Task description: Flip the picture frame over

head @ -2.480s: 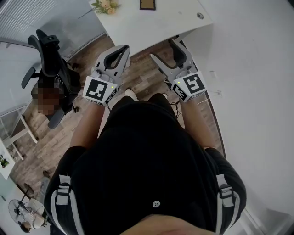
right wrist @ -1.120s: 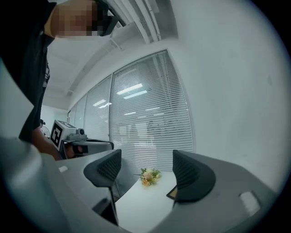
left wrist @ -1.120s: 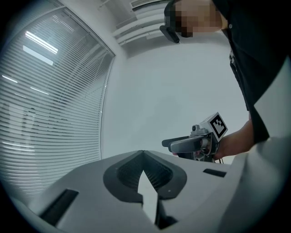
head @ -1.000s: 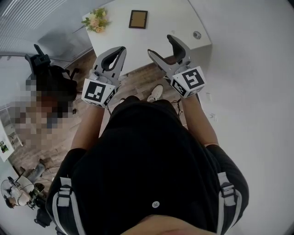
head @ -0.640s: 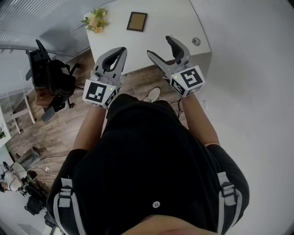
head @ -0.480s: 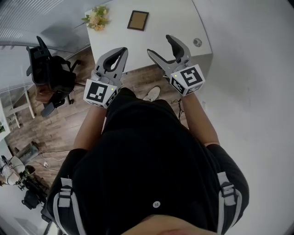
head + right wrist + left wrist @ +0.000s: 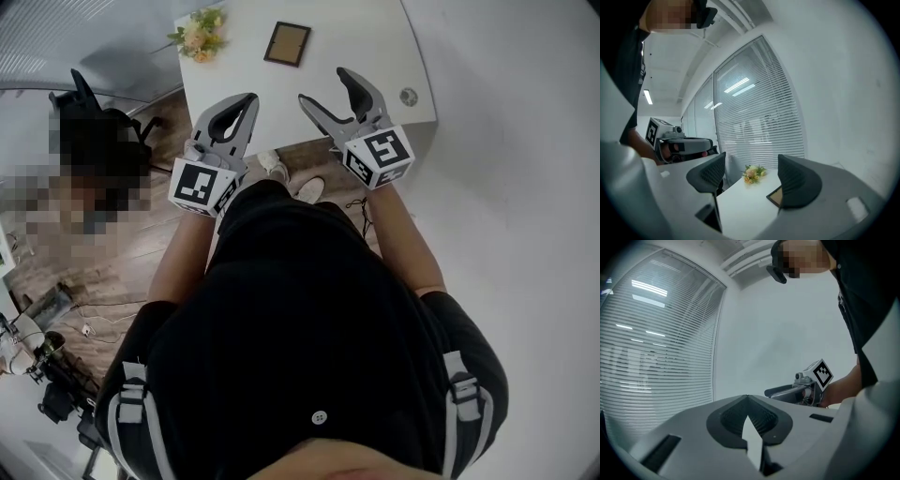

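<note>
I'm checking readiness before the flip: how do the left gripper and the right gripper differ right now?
The left gripper has its jaws shut together, while the right gripper has its jaws apart. The left gripper's view faces wall and blinds, with no table in sight. The right gripper's view looks onto the white table, with the picture frame partly behind one jaw. Both are empty, and neither touches the frame.

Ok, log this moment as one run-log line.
phase: pre-grasp | left gripper: shut, empty | right gripper: open, empty | picture frame: flat on table, untouched | flowers: beside frame
</note>
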`<move>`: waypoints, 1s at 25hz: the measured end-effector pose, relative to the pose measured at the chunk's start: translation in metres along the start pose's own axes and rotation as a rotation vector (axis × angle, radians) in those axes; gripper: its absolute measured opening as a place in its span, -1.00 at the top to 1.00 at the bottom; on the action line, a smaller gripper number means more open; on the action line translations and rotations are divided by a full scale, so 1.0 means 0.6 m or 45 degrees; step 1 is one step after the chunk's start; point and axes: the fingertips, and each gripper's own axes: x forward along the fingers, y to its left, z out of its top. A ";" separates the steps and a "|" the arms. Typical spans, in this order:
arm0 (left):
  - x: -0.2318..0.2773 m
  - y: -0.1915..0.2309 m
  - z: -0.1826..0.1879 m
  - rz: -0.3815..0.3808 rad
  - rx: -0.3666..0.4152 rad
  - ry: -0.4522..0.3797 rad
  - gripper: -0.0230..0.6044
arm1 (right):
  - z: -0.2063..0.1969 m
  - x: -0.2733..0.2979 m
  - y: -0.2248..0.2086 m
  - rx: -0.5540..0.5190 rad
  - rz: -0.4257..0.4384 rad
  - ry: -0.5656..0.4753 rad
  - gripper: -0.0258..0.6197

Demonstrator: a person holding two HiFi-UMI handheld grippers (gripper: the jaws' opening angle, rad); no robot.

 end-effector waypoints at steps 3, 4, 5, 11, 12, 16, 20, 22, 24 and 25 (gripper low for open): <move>0.019 0.031 0.004 -0.019 -0.003 -0.024 0.92 | 0.004 0.036 -0.009 -0.014 -0.013 0.027 -0.17; 0.026 0.043 0.008 -0.027 -0.002 -0.032 0.92 | 0.006 0.049 -0.012 -0.017 -0.020 0.039 -0.17; 0.032 0.057 0.010 -0.032 -0.004 -0.039 0.92 | 0.007 0.064 -0.017 -0.019 -0.029 0.053 -0.17; 0.071 0.156 0.005 -0.059 -0.040 -0.059 0.92 | 0.007 0.175 -0.047 -0.015 -0.094 0.140 -0.17; 0.078 0.171 0.002 -0.065 -0.050 -0.059 0.92 | 0.005 0.193 -0.053 -0.011 -0.108 0.156 -0.17; 0.103 0.226 -0.019 -0.094 -0.075 -0.053 0.92 | -0.019 0.263 -0.080 0.012 -0.176 0.224 -0.17; 0.129 0.266 -0.036 -0.099 -0.087 -0.069 0.92 | -0.066 0.320 -0.108 0.058 -0.253 0.290 -0.17; 0.140 0.282 -0.044 -0.088 -0.106 -0.073 0.92 | -0.089 0.343 -0.123 0.091 -0.297 0.323 -0.17; 0.153 0.300 -0.061 -0.078 -0.123 -0.069 0.92 | -0.114 0.368 -0.144 0.111 -0.343 0.358 -0.17; 0.162 0.309 -0.071 -0.074 -0.129 -0.061 0.92 | -0.129 0.382 -0.155 0.113 -0.364 0.377 -0.13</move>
